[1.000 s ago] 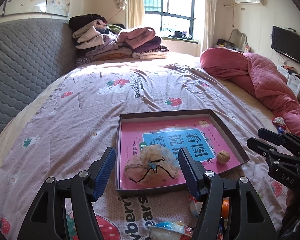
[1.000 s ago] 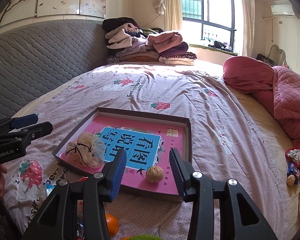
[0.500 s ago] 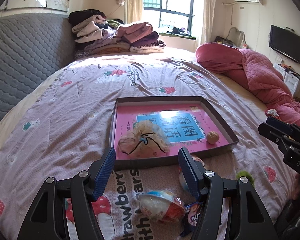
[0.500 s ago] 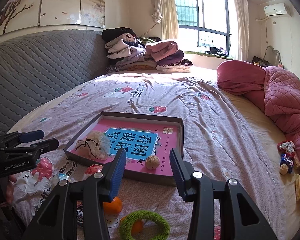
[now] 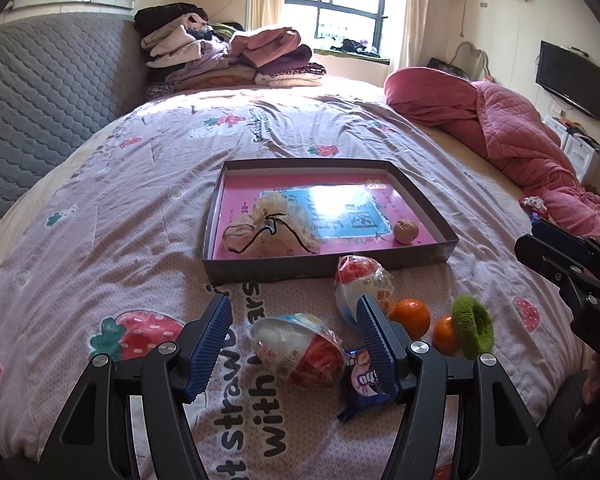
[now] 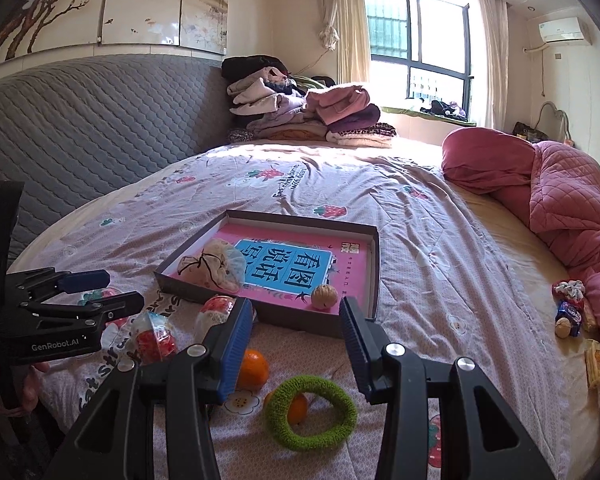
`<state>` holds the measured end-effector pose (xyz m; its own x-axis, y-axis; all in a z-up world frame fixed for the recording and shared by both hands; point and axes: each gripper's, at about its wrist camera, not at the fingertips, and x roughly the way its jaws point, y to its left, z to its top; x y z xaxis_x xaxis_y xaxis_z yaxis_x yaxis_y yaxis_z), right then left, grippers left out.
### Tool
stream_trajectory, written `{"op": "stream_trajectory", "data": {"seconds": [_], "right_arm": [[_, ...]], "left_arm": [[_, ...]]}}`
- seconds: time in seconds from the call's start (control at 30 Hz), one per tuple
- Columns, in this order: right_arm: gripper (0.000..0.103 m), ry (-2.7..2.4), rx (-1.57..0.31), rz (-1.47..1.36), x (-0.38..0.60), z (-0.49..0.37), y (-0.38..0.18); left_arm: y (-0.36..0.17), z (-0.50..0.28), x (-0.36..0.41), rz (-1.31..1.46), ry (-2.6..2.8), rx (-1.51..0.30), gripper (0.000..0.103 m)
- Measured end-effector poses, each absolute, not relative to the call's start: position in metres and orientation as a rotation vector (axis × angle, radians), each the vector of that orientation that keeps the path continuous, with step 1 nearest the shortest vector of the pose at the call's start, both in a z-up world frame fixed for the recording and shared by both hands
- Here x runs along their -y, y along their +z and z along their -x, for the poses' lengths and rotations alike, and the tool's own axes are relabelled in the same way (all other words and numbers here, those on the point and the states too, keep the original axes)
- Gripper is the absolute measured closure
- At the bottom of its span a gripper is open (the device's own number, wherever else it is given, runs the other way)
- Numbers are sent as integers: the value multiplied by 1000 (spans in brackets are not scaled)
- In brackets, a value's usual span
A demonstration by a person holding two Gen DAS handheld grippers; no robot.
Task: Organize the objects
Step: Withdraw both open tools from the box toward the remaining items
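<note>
While both jaws gape wide, a wrapped snack (image 5: pixel 298 350) lies between the left gripper (image 5: pixel 294 342) tips.

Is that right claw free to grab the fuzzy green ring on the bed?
Probably yes. The right claw is open and empty, and the green ring lies just below it, though it leans on a small orange.

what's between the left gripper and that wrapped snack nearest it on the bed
Nothing visible. The left gripper is open, and the wrapped snack lies on the bedspread framed between its fingers, with no object in front of it.
</note>
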<state>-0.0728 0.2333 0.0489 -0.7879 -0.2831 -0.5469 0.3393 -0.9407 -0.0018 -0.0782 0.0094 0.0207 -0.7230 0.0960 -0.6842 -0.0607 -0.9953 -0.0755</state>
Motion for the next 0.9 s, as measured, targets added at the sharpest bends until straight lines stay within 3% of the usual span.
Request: {"op": "stream_trajectory", "data": {"seconds": [0.9], "right_arm": [[58,-2692,-153,-881,-260,19,28]], "left_arm": [[11,35,-50,1218,2775,-19,36]]}}
